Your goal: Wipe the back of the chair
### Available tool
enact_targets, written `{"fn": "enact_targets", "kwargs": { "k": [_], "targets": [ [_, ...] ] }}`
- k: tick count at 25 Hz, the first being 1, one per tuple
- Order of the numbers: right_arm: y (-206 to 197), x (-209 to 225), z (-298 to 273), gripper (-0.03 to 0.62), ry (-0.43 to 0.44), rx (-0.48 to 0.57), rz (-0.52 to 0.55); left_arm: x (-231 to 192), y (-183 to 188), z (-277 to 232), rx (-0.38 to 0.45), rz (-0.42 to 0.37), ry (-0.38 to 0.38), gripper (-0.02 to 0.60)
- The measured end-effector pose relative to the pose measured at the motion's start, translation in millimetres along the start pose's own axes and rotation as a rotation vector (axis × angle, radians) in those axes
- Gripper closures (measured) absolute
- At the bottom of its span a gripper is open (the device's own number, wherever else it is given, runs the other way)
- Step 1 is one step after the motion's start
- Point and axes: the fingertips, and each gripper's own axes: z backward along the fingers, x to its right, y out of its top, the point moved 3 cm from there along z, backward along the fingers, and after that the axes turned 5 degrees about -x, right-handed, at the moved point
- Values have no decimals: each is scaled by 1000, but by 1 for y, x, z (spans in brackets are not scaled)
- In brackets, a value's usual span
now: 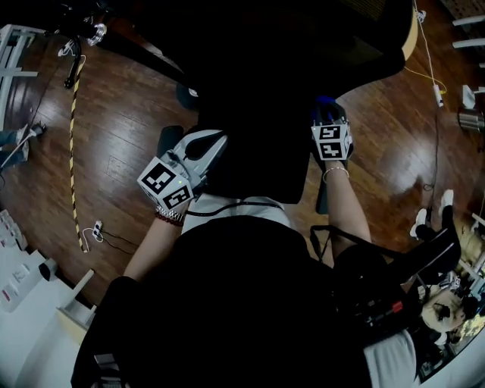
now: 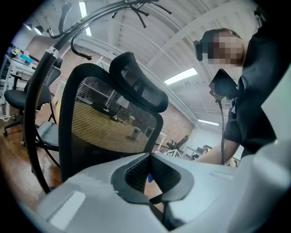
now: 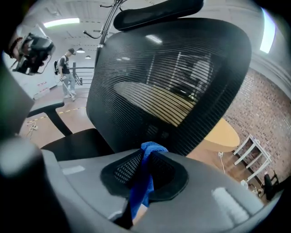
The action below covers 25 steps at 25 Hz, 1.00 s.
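The right claw point(image 3: 146, 157) is clamped on a blue cloth point(image 3: 142, 182). A small fold of it pokes out past the tips, and the rest trails back between the pads. The left claw point(image 2: 149, 161) has its jaws together with nothing gripped. It sits to the left of the chair back point(image 3: 173, 77) and points up at it from low down. In the head view both claws flank the dark back, the left claw point(image 1: 198, 151) at its left edge and the right claw point(image 1: 330, 121) at its right edge, with the cloth point(image 1: 324, 101) showing blue at the tip. From the right gripper view the cloth's fold lies against the lower part of the black mesh, but I cannot tell whether it touches or hangs just short. Above the back is the headrest point(image 3: 159, 11); to its left and lower are the seat point(image 3: 77, 143) and an armrest point(image 3: 45, 109). Beyond them is wood floor point(image 1: 114, 121). This looks like the start of the wiping step, with the cloth brought to the back and ready for a stroke. The next move likely calls for pressing the fold flat on the mesh and sweeping across or upward. The push should be light, since the mesh gives and the chair may roll or swivel. The left claw could steady the frame from its side.
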Motion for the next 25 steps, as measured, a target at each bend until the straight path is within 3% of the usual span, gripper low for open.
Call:
{"fn": "enact_targets", "kwargs": {
  "k": [8, 14, 20, 25],
  "targets": [
    [46, -70, -44, 559, 69, -7, 105, -35, -11, 55, 13, 37, 42, 577],
    [85, -156, -80, 559, 157, 7, 181, -70, -17, 105, 17, 59, 57, 577],
    [129, -237, -106, 559, 238, 41, 189, -105, -19, 147, 28, 73, 78, 577],
    [154, -279, -122, 559, 288, 64, 222, -121, -23, 166, 42, 91, 96, 577]
  ]
}}
